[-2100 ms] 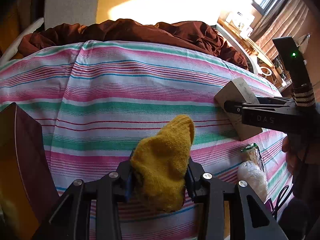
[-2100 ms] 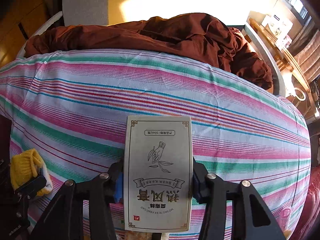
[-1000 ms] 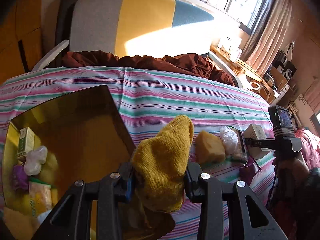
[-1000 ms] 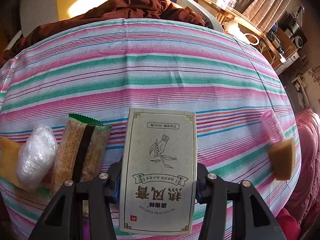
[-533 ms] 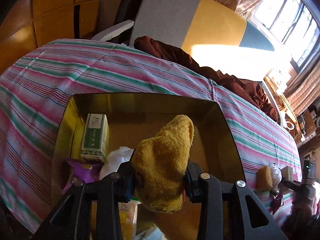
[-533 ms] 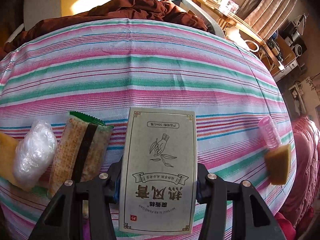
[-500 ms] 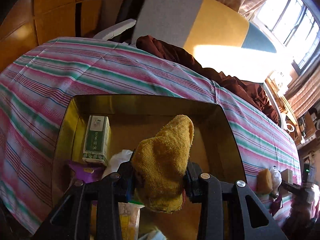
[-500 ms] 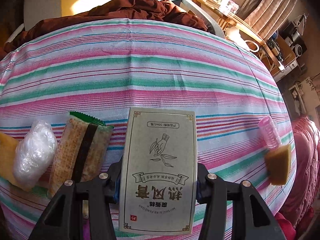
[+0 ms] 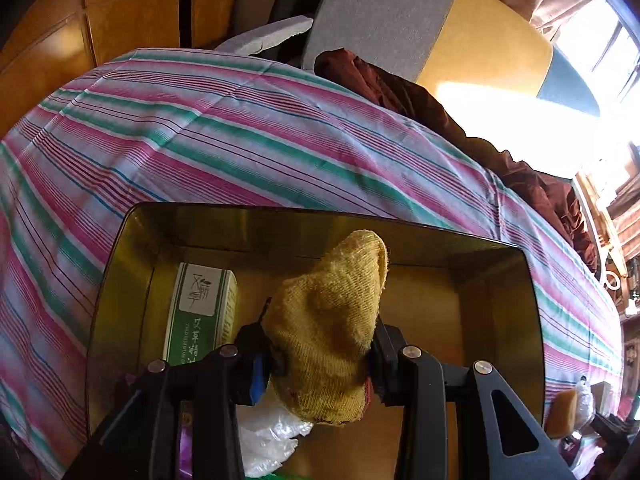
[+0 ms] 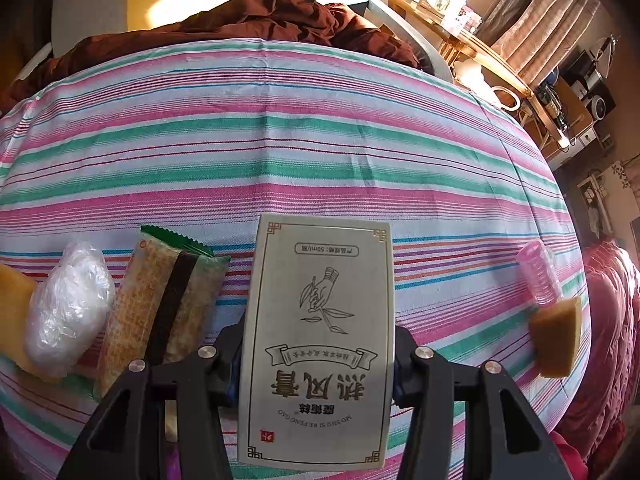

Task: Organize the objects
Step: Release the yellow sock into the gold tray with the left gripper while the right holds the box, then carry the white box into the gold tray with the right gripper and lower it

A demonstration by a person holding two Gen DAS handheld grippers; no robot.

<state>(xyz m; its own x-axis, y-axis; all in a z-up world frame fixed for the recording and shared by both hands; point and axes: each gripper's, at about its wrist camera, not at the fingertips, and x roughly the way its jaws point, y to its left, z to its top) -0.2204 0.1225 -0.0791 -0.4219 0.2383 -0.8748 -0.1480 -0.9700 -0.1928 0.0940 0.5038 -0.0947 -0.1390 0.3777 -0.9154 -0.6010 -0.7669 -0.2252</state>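
Over the open brown box [image 9: 532, 320] on the striped bed cover [image 9: 240, 140], your left hand-held gripper [image 9: 320, 354] is clamped on a yellow knitted sock [image 9: 332, 320], which sticks up between the fingers above the box's interior. Inside the box, at its left, lies a green-and-white carton [image 9: 200, 312], with a clear plastic wrap [image 9: 268, 436] nearer to you, partly hidden by the gripper.

Your right hand-held gripper [image 10: 316, 354] is clamped on a pale grey carton [image 10: 320, 340] printed with a hand and leaves, held above the striped cover's [image 10: 280, 140] near edge. Just left of it on the cover lies a green-ended snack packet [image 10: 160, 304], then a ball of clear plastic [image 10: 68, 300] touching a yellow sponge [image 10: 12, 312] at the far left. To the right, well apart from the carton, a pink ribbed bottle [image 10: 538, 276] lies just beside another yellow sponge piece [image 10: 556, 340]. A dark red blanket [image 10: 260, 20] is bunched along the far side.
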